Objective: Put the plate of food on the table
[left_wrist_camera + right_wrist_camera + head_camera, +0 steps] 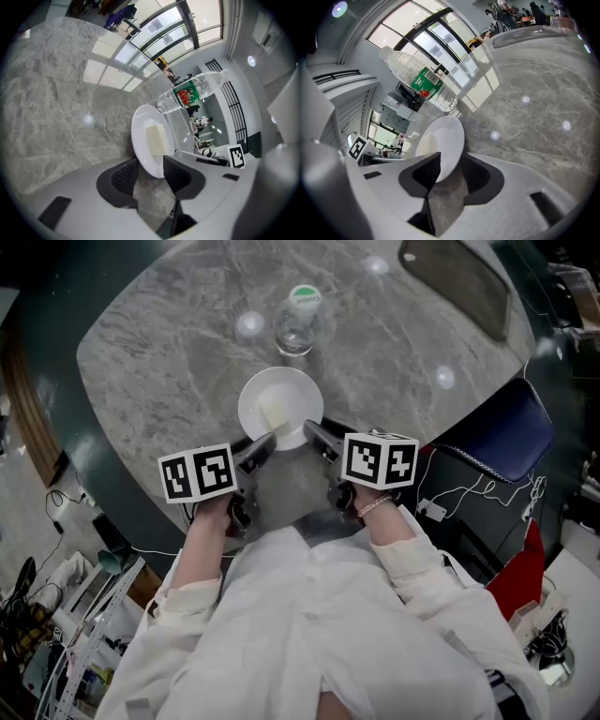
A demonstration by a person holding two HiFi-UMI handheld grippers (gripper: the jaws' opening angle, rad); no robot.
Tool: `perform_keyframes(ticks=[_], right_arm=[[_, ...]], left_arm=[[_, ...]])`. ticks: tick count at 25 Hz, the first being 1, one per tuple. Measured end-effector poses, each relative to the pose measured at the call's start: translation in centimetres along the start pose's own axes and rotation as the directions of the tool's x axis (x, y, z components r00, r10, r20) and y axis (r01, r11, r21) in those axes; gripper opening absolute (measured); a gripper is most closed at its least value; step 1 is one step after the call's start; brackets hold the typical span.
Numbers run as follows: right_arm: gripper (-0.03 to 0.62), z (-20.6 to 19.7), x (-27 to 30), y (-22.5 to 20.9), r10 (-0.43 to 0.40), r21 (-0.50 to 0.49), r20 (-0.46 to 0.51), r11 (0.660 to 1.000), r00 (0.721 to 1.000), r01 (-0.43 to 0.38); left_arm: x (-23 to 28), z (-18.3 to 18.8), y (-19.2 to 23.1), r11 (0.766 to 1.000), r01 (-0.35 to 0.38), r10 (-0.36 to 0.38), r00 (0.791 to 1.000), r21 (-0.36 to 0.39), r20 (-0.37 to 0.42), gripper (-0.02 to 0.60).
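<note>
A white plate (255,396) with a pale block of food (273,414) rests flat on the grey marble table (159,362), near its front edge. My left gripper (265,440) reaches the plate's near-left rim and my right gripper (311,430) the near-right rim. In the left gripper view the plate's (138,133) rim stands between the jaws of the left gripper (151,171), the food (156,139) lying just beyond. In the right gripper view the plate's (449,136) rim sits between the wide-apart jaws of the right gripper (450,171). Both grippers are open around the rim.
A clear plastic water bottle (296,322) with a green label stands just behind the plate. A dark oval object (459,277) lies at the table's far right. A dark blue chair (502,437) stands at the right. The round table's edge curves close to the person's body.
</note>
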State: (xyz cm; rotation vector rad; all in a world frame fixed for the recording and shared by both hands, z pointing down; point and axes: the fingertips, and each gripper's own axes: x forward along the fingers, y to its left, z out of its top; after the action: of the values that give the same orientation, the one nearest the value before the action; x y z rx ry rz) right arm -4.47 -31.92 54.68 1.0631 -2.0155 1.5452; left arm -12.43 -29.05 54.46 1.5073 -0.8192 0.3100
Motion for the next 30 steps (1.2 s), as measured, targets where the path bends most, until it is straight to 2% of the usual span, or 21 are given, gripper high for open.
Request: perform_keyframes(ticks=[7, 13, 20, 23, 27, 30], right_arm=[[0.12, 0.2, 0.1, -0.2, -0.018, -0.01, 0.01, 1.0, 1.0, 0.019], [0.126, -0.2, -0.3, -0.2, -0.017, -0.002, 0.016, 1.0, 1.0, 0.017], [0.134, -0.1, -0.3, -0.1, -0.003, 0.023, 0.032, 1.0, 0.999, 0.002], [0.143, -0.1, -0.7, 0.3, 0.02, 0.044, 0.047, 0.999, 0.999, -0.022], [0.143, 0.5, -1.6, 1.0, 0.041, 0.041, 0.083, 0.998, 0.996, -0.045], [0.143, 1.1, -2.6, 1.9, 0.065, 0.027, 0.114, 0.997, 0.991, -0.069]], left_arm=[[0.1, 0.1, -0.5, 0.998, -0.047, 0.047, 0.999, 0.031, 0.015, 0.225], [-0.3, -0.4, -0.5, 0.997, -0.07, 0.069, 0.997, 0.043, 0.025, 0.25], [-1.2, 0.0, 0.6, 0.994, -0.101, 0.099, 0.993, 0.043, 0.057, 0.251], [-1.7, 0.2, 0.4, 0.996, -0.084, 0.081, 0.994, 0.037, 0.078, 0.25], [-2.4, 0.8, -0.5, 0.995, -0.074, 0.065, 0.991, 0.071, 0.12, 0.25], [-3.1, 0.9, -1.9, 0.994, -0.025, 0.009, 0.989, 0.105, 0.147, 0.249]])
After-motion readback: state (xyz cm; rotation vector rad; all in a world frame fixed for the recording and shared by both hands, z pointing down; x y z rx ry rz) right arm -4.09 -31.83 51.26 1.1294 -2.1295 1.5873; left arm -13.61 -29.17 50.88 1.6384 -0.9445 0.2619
